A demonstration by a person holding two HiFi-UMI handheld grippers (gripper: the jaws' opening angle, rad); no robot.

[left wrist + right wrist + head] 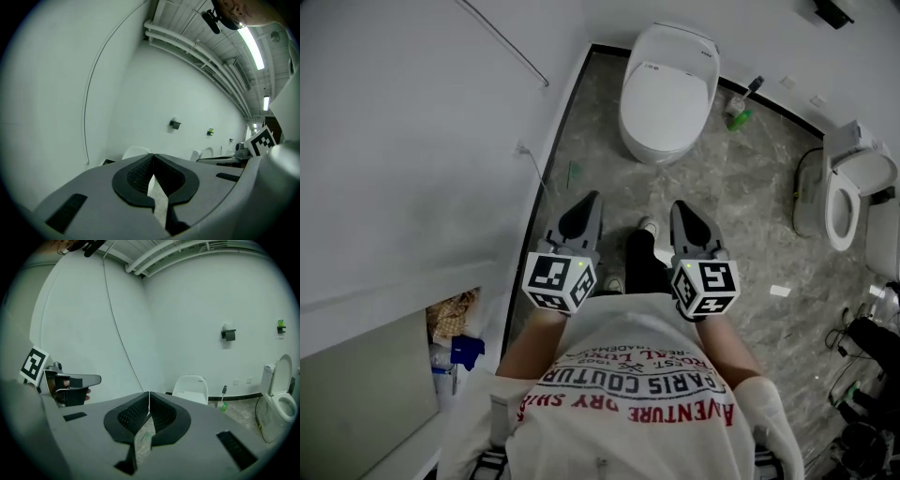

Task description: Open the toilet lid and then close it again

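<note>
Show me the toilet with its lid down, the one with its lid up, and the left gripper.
Toilet with lid down (668, 89): head view, middle of the shut lid.
Toilet with lid up (283, 371): right gripper view, on the raised lid.
Left gripper (592, 200): head view, tip of its shut jaws.

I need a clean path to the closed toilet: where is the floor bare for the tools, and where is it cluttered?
Bare: the floor between the left tool, the right tool and the closed toilet, and between that toilet and the open-lid toilet. Crowded: a green item at the closed toilet's right rear; cables at lower right.
</note>
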